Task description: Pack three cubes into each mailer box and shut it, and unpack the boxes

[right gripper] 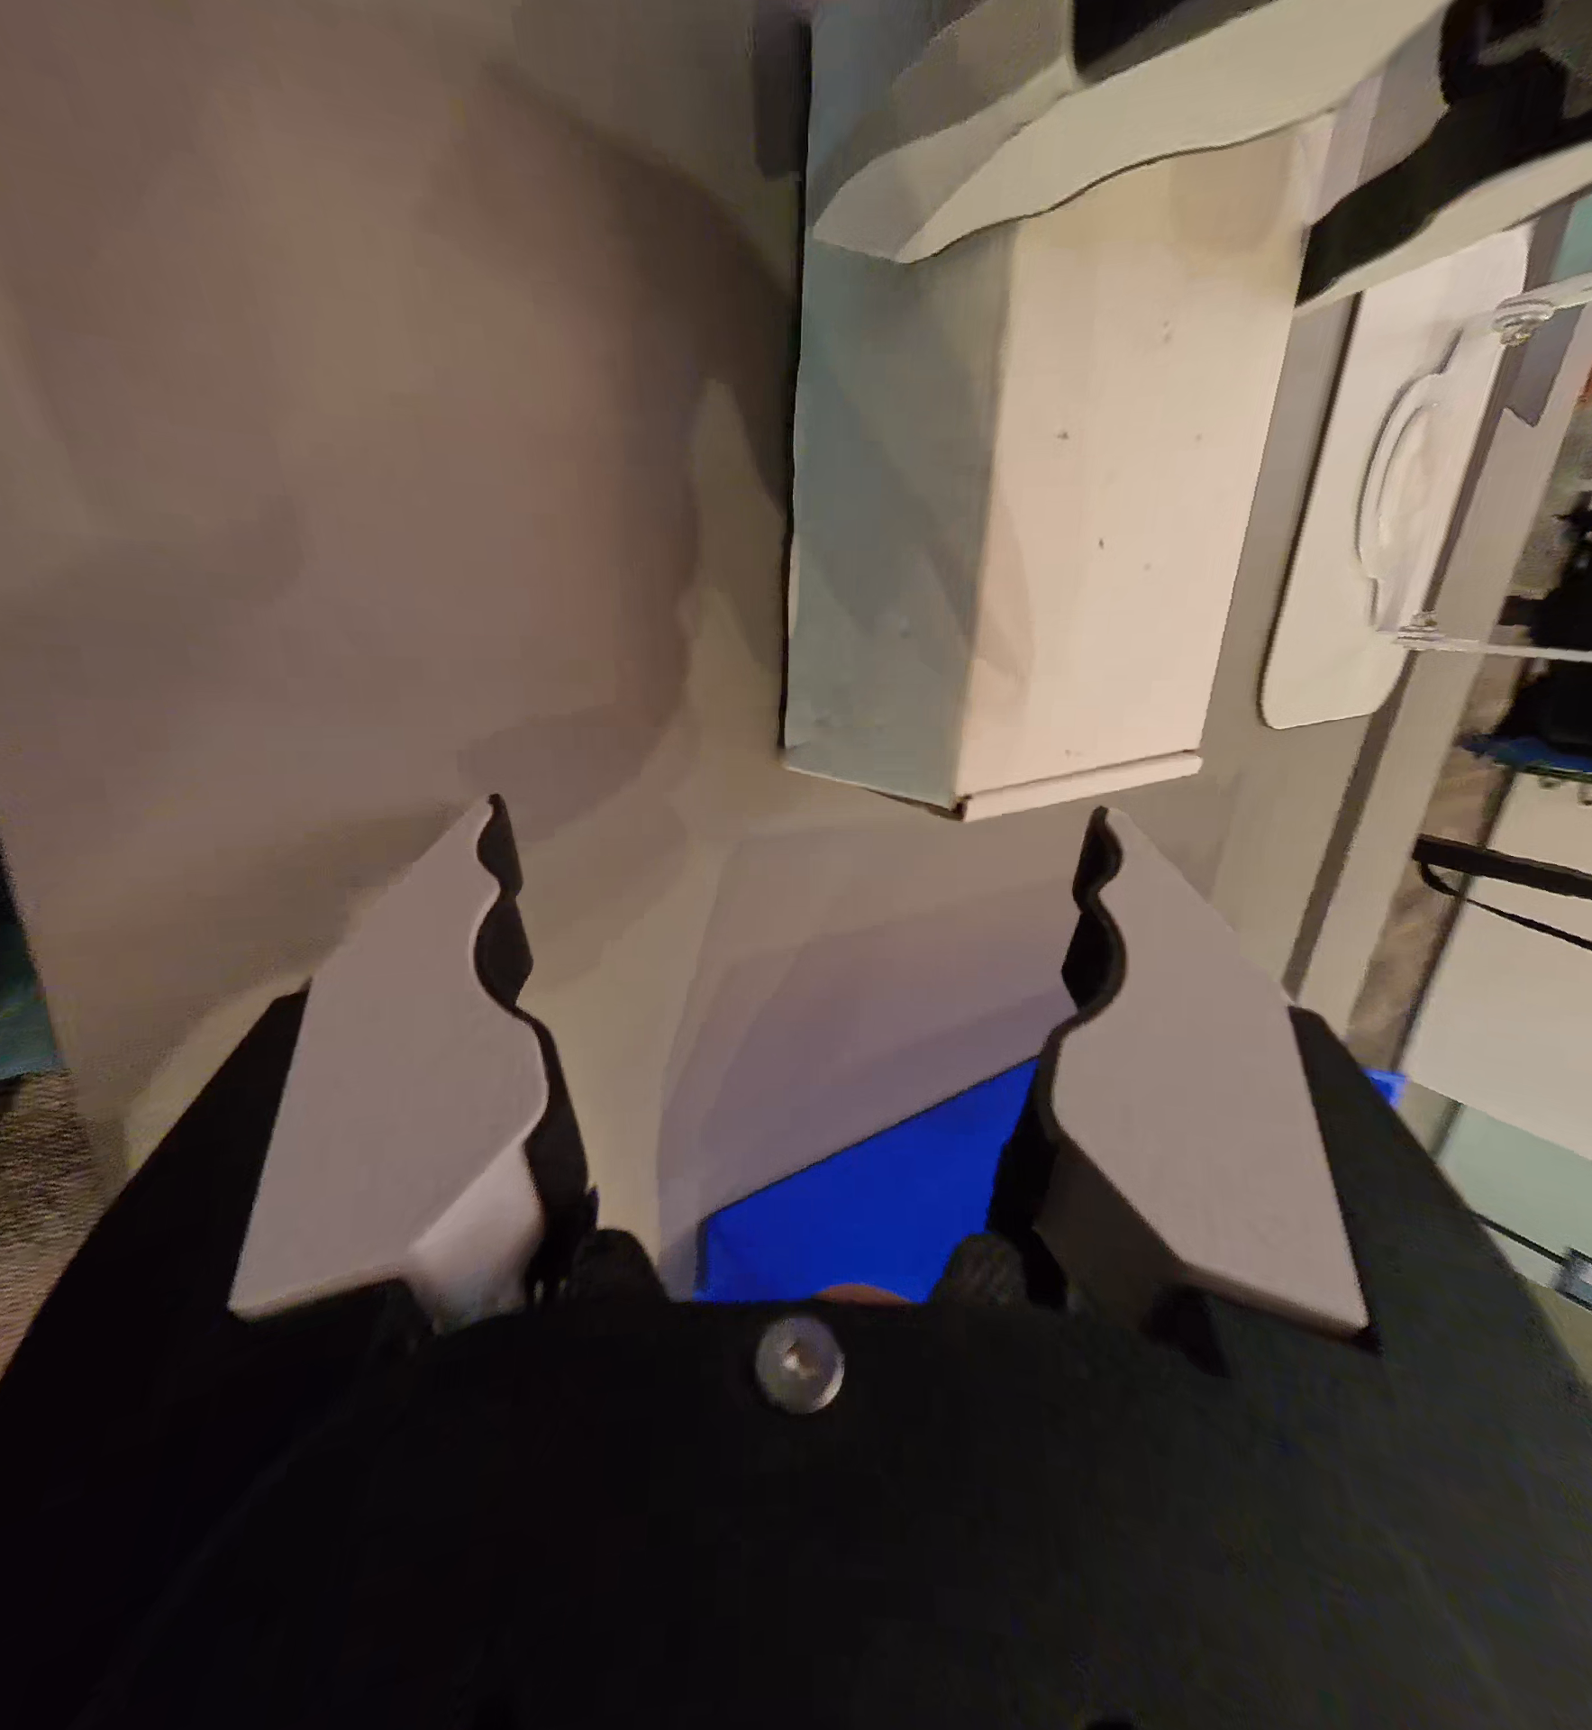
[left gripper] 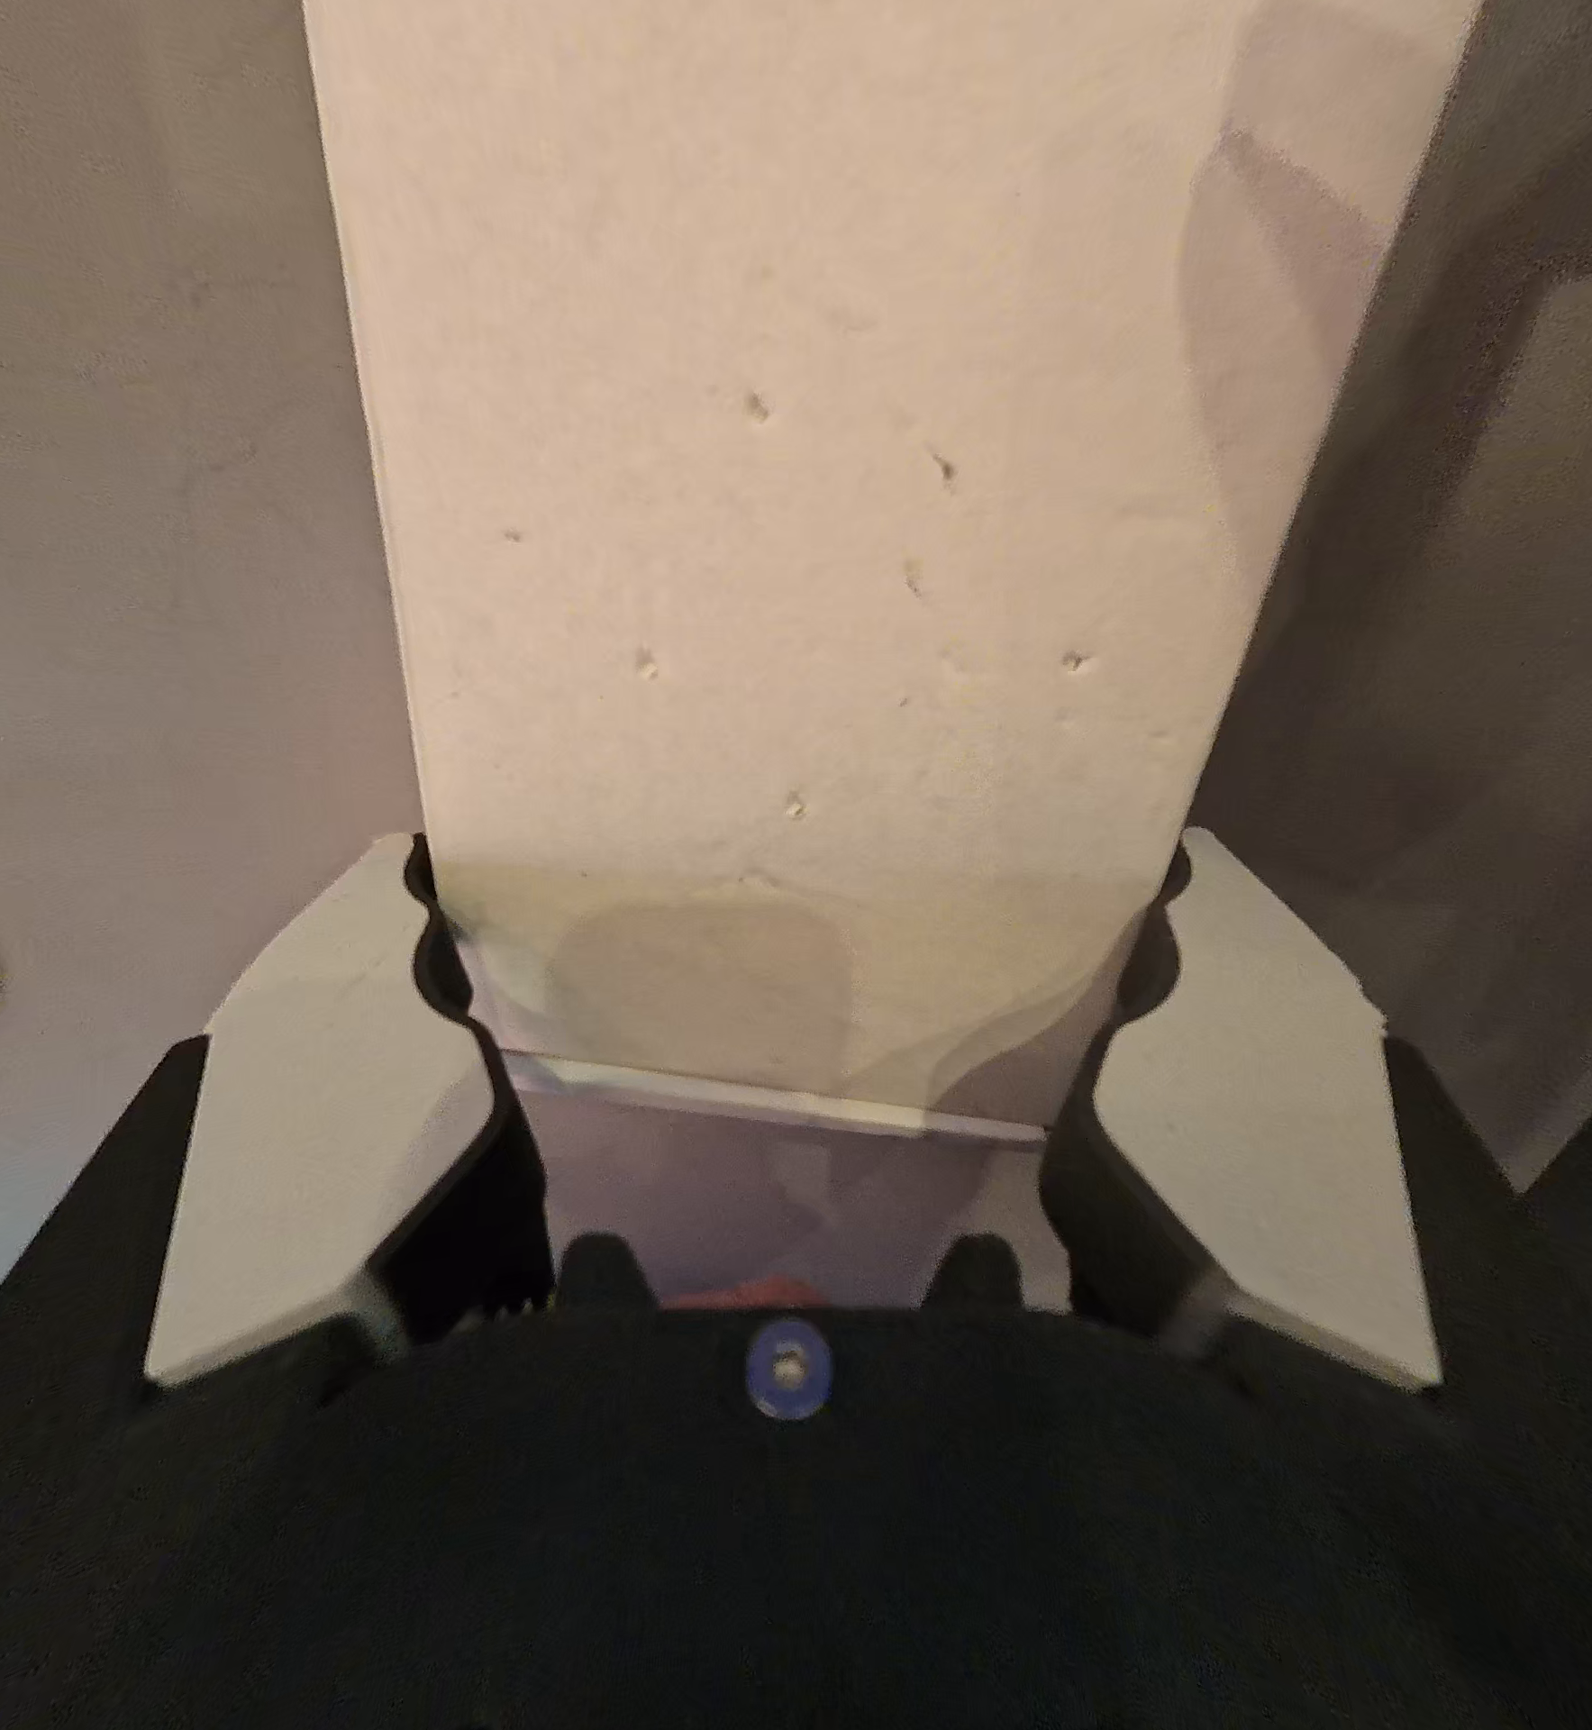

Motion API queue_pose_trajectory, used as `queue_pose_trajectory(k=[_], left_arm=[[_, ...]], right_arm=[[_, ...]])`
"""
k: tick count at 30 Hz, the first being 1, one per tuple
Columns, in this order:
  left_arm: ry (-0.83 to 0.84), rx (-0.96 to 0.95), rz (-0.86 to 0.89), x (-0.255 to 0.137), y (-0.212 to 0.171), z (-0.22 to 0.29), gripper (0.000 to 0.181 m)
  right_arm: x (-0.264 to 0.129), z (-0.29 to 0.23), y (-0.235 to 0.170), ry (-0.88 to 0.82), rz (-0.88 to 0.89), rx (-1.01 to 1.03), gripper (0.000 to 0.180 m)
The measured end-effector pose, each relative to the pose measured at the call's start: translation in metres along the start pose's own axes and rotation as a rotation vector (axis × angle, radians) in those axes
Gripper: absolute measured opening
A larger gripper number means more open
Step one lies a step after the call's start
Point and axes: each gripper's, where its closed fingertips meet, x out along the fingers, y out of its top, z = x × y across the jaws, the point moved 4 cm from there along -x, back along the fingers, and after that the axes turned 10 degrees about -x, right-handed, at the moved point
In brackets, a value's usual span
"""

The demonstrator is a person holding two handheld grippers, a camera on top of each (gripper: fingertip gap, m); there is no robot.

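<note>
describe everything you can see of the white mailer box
The white mailer box is a shut, matte cardboard carton, long and narrow, its top face pitted with small dents. It sits on the grey table. The left gripper straddles one end, jaws against its two sides. In the right wrist view its lid edge faces the open right gripper, which stands clear.

Both views read dim with a warm indoor cast. In the left wrist view we see the white mailer box [left gripper: 801,468] as the brightest surface, with soft overlapping shadows at its near end and a grey shadow band on its right side. The table [left gripper: 137,468] looks muddy grey and grainy. In the right wrist view the tabletop [right gripper: 305,421] carries broad layered shadows. Edges smear and bend; fine detail is soft throughout.
</note>
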Motion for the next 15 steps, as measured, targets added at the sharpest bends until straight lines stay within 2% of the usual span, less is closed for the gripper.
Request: queue_pose_trajectory(k=[2, 3, 4, 8, 10, 12, 14, 15], left_arm=[[-0.033, -0.003, -0.016, -0.001, 0.000, -0.002, 0.135], [-0.059, -0.009, -0.024, -0.003, 0.000, -0.003, 0.135], [-0.091, -0.019, -0.032, -0.004, 0.001, -0.005, 0.135], [-0.250, -0.081, -0.059, -0.011, 0.007, -0.013, 0.134], [-0.314, -0.088, -0.073, -0.013, 0.008, -0.017, 0.134], [-0.360, -0.101, -0.080, -0.015, 0.010, -0.019, 0.134], [-0.369, -0.095, -0.076, -0.015, 0.010, -0.020, 0.134], [-0.372, -0.111, -0.069, -0.015, 0.010, -0.020, 0.135]], right_arm=[[0.007, 0.000, 0.003, -0.045, -0.034, -0.037, 0.112], [0.010, 0.000, 0.005, -0.062, -0.042, -0.054, 0.102], [0.012, 0.004, 0.006, -0.091, -0.051, -0.067, 0.100], [0.021, 0.028, 0.003, -0.203, -0.129, -0.060, 0.103], [0.028, 0.038, -0.001, -0.240, -0.164, -0.081, 0.097], [0.035, 0.044, -0.002, -0.237, -0.185, -0.105, 0.087], [0.033, 0.055, -0.001, -0.276, -0.174, -0.098, 0.061], [0.033, 0.057, -0.004, -0.253, -0.174, -0.094, 0.062]])
